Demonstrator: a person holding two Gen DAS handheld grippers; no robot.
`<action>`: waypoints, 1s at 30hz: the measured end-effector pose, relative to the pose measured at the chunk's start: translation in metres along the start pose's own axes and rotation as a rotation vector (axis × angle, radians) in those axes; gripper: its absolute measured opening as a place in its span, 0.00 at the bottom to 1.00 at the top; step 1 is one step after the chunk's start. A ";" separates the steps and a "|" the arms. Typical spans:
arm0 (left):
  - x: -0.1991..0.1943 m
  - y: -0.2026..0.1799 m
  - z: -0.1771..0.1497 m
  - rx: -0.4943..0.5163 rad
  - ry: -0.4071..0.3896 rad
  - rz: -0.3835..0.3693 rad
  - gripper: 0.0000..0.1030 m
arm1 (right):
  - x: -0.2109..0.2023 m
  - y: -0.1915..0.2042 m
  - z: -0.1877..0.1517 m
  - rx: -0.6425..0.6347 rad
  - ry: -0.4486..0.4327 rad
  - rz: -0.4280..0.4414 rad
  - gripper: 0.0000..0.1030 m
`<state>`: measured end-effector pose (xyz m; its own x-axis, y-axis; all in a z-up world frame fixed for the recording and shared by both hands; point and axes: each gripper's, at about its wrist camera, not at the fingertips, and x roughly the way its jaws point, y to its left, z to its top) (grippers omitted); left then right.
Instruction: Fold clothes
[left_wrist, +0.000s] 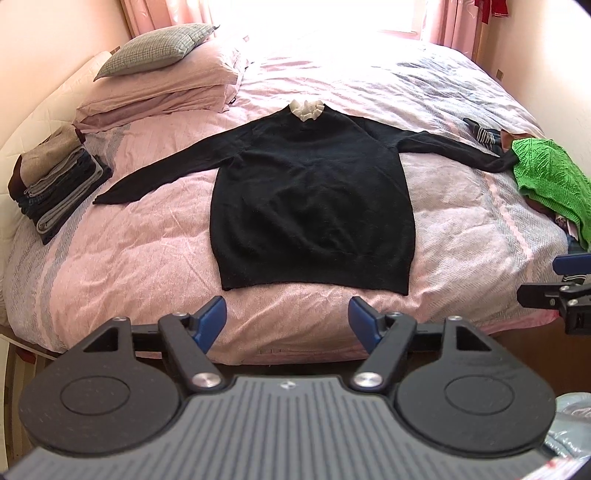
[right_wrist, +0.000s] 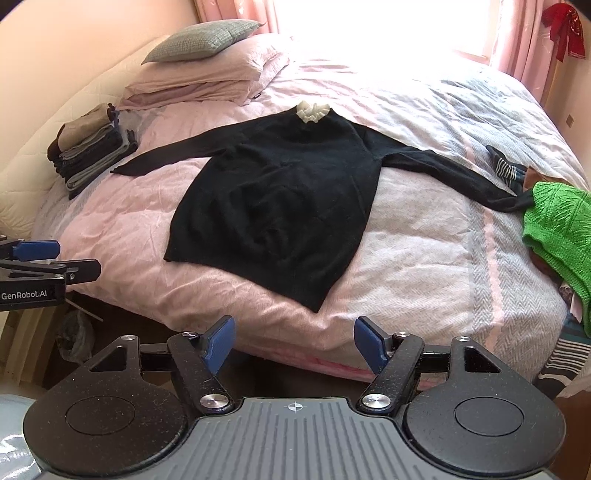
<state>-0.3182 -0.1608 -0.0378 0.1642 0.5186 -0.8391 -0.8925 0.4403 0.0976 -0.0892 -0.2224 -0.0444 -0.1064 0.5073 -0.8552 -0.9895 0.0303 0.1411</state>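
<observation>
Overhead, pink bed (left_wrist: 110, 266), sunlit window (left_wrist: 369, 18)

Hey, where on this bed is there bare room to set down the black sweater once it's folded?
Free: the quilt between the folded stack and the black sweater, and the near edge below its hem. Crowded: the right side, under the green knit and striped sock.

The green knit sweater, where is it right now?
The green knit sweater lies bunched at the bed's right edge in both views, touching the black sweater's right cuff, beside a striped sock.
</observation>
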 end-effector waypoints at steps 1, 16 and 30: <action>0.000 0.000 0.000 0.002 -0.001 -0.001 0.68 | 0.000 0.000 0.000 0.000 0.000 0.000 0.66; 0.006 0.001 0.010 0.004 0.002 -0.001 0.69 | 0.002 0.001 0.009 -0.006 0.003 0.003 0.66; 0.015 0.003 0.020 0.007 0.018 -0.008 0.70 | 0.012 0.000 0.020 -0.013 0.024 0.009 0.66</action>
<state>-0.3103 -0.1366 -0.0395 0.1635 0.5019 -0.8493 -0.8882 0.4496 0.0947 -0.0880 -0.1989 -0.0450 -0.1173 0.4863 -0.8659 -0.9897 0.0147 0.1423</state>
